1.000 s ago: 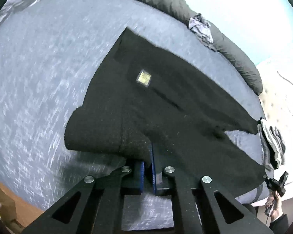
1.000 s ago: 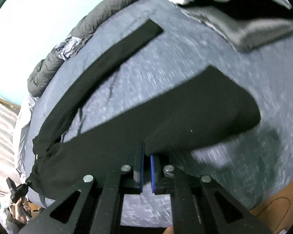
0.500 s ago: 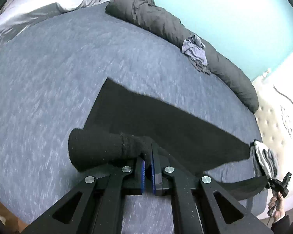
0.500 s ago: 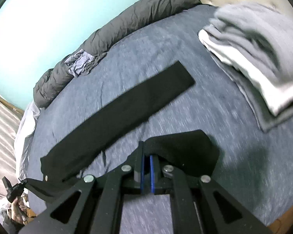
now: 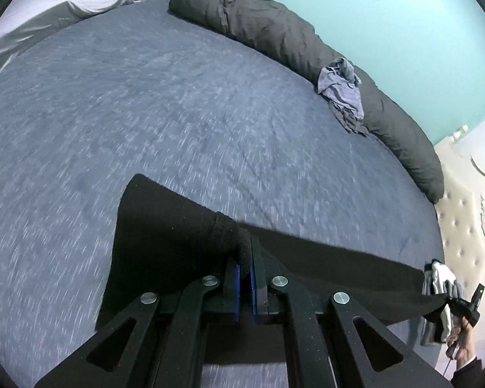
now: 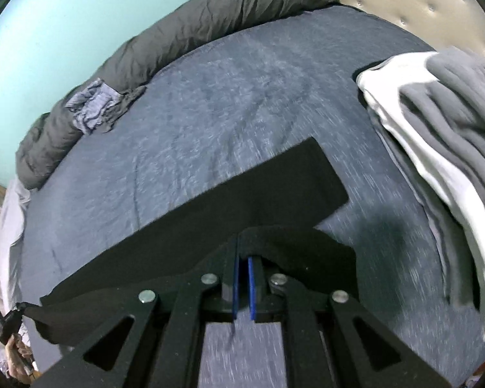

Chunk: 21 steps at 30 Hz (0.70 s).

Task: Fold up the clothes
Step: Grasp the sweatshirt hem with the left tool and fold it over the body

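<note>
On the blue-grey bed [image 5: 184, 103], a black garment [image 5: 165, 236] was stretched low over the cover between the two grippers. One end was pinched between the narrowly set fingers of the left gripper [image 5: 245, 252], the cloth bunched over the fingertips. The other end was clamped by the right gripper [image 6: 242, 252], whose fingers were likewise nearly closed on a fold. A stack of folded grey and white clothes [image 6: 436, 135] lay just beside the garment's far end, and a dark duvet [image 5: 274, 32] was rolled along the bed's far edge.
</note>
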Available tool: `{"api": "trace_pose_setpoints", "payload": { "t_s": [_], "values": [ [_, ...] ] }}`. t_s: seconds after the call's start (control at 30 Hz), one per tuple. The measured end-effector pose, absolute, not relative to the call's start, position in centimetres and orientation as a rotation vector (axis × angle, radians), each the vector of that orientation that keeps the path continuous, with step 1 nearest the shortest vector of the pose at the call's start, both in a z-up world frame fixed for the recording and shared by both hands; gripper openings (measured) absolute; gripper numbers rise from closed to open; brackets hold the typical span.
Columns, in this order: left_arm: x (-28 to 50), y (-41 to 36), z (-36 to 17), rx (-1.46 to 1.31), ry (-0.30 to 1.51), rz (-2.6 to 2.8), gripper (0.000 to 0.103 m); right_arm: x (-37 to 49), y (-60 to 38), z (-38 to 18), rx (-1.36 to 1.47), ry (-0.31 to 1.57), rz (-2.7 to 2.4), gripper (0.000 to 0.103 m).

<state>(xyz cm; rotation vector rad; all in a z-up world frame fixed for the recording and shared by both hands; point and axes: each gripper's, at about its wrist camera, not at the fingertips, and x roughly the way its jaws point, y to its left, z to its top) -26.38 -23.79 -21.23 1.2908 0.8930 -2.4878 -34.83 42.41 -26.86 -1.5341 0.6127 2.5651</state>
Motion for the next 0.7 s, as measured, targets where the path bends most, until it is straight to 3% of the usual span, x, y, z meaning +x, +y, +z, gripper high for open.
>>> {"api": "trace_pose_setpoints", "payload": {
  "t_s": [0.3,0.4,0.43,0.47,0.57,0.7],
  "values": [
    [-31.4,-25.5,-26.6,1.352,0.866,-2.401,0.008,-42.6,41.5,-30.6,-1.537,0.614,2.529,0.008],
    [-31.6,-25.3,-27.8,1.334,0.828,-2.407,0.016,-43.3,40.4,-29.9,-1.419,0.554,2.649,0.023],
    [-31.5,-25.1,-27.8,1.323,0.793,-2.417,0.024,-43.2,40.1,-29.8,-1.394,0.511,2.672,0.042],
    [-31.2,-24.7,-27.7,1.309,0.764,-2.425,0.029,-42.9,40.1,-29.6,-1.367,0.491,2.699,0.055],
    [-29.8,-23.6,-27.3,1.253,0.694,-2.446,0.041,-41.7,41.0,-29.5,-1.282,0.484,2.747,0.056],
    [-27.8,-22.6,-26.2,1.142,0.673,-2.463,0.043,-39.2,44.0,-30.4,-1.207,0.545,2.645,0.058]
  ]
}}
